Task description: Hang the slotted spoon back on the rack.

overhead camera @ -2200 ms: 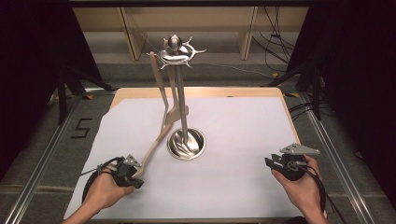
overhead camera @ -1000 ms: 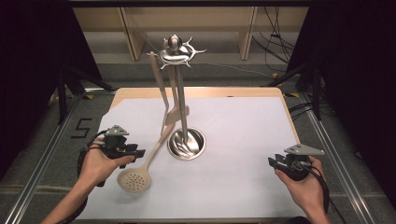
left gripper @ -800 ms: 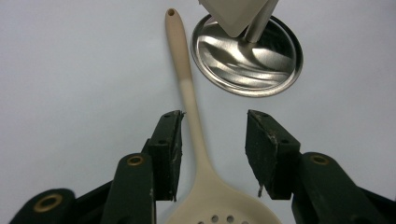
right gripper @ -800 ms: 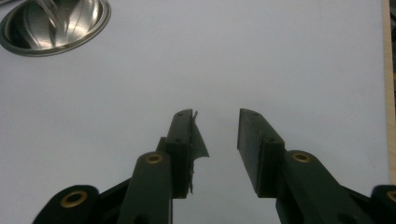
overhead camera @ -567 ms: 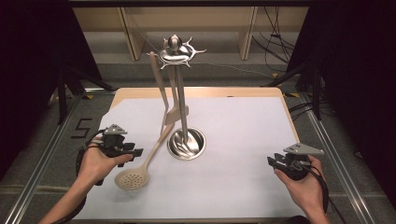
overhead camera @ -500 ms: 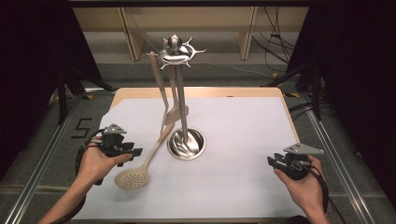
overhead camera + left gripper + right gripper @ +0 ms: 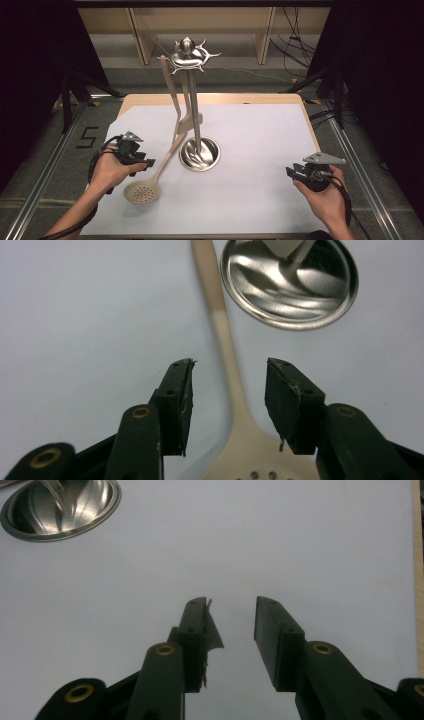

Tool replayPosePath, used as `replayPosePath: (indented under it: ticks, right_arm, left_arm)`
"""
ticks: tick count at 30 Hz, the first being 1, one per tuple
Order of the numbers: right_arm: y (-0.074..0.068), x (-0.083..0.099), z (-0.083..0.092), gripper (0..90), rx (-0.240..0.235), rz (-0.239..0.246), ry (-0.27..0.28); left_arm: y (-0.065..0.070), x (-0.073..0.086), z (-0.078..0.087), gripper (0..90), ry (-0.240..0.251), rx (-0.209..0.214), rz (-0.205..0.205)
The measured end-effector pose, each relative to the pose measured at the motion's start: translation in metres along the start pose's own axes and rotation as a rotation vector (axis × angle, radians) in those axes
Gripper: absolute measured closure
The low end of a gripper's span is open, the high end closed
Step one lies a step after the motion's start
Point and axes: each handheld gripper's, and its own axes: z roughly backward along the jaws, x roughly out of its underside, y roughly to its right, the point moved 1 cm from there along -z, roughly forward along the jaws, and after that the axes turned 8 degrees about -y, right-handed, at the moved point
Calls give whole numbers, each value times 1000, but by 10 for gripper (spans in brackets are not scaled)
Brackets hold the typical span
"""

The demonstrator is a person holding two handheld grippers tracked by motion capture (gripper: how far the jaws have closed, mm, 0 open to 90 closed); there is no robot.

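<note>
My left claw [image 7: 227, 405] has just been opening, jaws wide, gripping nothing; the slotted spoon [image 7: 226, 342] lies loose between them. Lifting away crookedly could snag its handle against the stand's base [image 7: 290, 285].

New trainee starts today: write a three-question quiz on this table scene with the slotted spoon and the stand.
1. True or false: the left gripper is clamped on the slotted spoon.
2. What still hangs on the stand? A) a spatula B) a whisk C) nothing
3. What lies between the right gripper pads?

Key:
1. False: the jaws have just been opening, and the handle lies between them untouched on the white sheet.
2. A
3. Nothing; they hang open over bare sheet.
</note>
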Motion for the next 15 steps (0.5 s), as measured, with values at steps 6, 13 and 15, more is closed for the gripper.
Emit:
replayPosePath:
  ticks: [6,13,15]
  right_arm:
    - [-2,-2,2,666,2,3,-26]
    - [-1,0,2,667,-5,9,-16]
    - [-3,1,3,667,8,6,-9]
  left_arm:
    - [3,-6,-8,533,-16,-10,6]
    - [7,-11,-15,541,-45,-8,5]
    - [10,-12,-18,550,-65,4,16]
